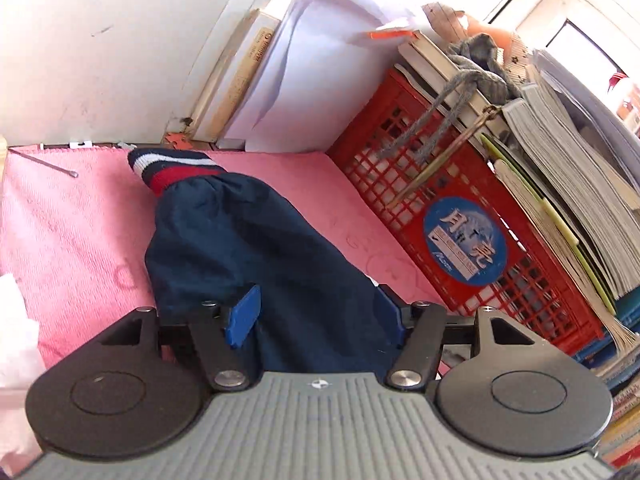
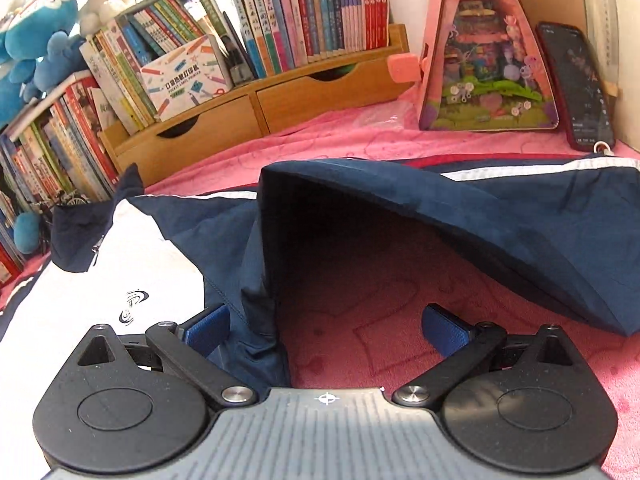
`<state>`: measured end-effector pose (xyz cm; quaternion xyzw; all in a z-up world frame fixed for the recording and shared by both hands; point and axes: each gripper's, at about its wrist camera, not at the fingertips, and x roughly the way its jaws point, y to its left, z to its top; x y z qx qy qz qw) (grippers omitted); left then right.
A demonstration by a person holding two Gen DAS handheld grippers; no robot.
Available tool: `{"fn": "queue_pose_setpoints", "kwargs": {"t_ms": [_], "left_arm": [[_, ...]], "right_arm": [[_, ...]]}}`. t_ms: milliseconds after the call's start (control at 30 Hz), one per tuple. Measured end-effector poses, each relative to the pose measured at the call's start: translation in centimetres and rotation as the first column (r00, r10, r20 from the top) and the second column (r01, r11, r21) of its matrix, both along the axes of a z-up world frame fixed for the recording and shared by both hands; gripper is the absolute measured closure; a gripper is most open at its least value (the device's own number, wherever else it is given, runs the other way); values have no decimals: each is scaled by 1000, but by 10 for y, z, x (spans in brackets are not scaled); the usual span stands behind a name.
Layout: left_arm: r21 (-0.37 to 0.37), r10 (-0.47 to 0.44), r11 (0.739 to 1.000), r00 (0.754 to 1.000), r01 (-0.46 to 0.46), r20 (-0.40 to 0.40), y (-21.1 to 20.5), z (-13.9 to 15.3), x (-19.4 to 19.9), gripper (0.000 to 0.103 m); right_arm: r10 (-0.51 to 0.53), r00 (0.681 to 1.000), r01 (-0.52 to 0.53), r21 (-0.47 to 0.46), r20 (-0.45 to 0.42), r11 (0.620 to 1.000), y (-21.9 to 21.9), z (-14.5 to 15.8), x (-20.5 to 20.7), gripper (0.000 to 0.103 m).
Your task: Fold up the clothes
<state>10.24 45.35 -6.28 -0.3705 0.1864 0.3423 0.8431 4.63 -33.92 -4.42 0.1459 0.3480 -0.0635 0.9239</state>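
Observation:
A navy jacket lies on a pink cloth. In the left wrist view its sleeve [image 1: 248,248] runs away from me, with a red, white and navy striped cuff [image 1: 172,168] at the far end. My left gripper [image 1: 316,312] is open, its blue pads on either side of the sleeve's near end. In the right wrist view the jacket body [image 2: 400,216] is bunched and partly raised, with a white panel [image 2: 132,264] at the left. My right gripper [image 2: 324,324] is open, a fold of navy fabric [image 2: 256,320] hanging between its pads, nearer the left one.
A red plastic crate [image 1: 452,220] stacked with books and papers stands right of the sleeve. A white wall is behind. In the right wrist view a wooden bookshelf with drawers [image 2: 248,108], plush toys [image 2: 36,36], a pink toy box [image 2: 488,52] and a phone [image 2: 576,84] line the far edge.

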Motion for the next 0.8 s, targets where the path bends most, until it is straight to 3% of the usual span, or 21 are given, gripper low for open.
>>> {"fn": "queue_pose_setpoints", "kwargs": {"t_ms": [33,167,267,333,400,467,600,633,700,767,800], "left_arm": [[27,11,1000,998,-9,-64,2,2,8,103],[150,28,988,1000,-28,0,16,33,4,103],[142,42,989,999,-39,-18,26,51,-8,99],[109,34,994,995,-24,-89,27,51,-13,69],[104,0,994,992,13,-123,25,43,-20,50],[120,-9,992,987,28,-158,21,34,-23,48],[86,25,996,980,-8,-200,24,13,-22,17],[58,32,998,980,-21,-197,28,7,-21,16],[93,48,995,983,-31,-178,28,1,-16,8],[129,60,991,982,-37,-179,26,0,-8,12],[140,63,990,982,-38,-179,24,-1,-5,48]], "right_arm": [[-2,1000,2,-13,-2,1000,2,0,3,0],[-24,1000,24,-42,-11,999,3,-2,14,0],[-36,999,36,-38,-3,999,2,-3,15,0],[-40,999,40,-39,3,998,2,-4,14,0],[-41,999,41,-40,8,998,3,-5,13,0],[-41,999,42,-44,11,998,3,-5,12,0],[-29,1000,29,-55,7,998,5,-4,12,0],[-26,1000,26,-57,7,998,5,-5,11,0],[-20,1000,21,-61,8,998,6,-5,11,0],[-14,1000,14,-71,8,997,8,-5,10,0],[-11,1000,12,-75,7,997,8,-5,10,0]]}}
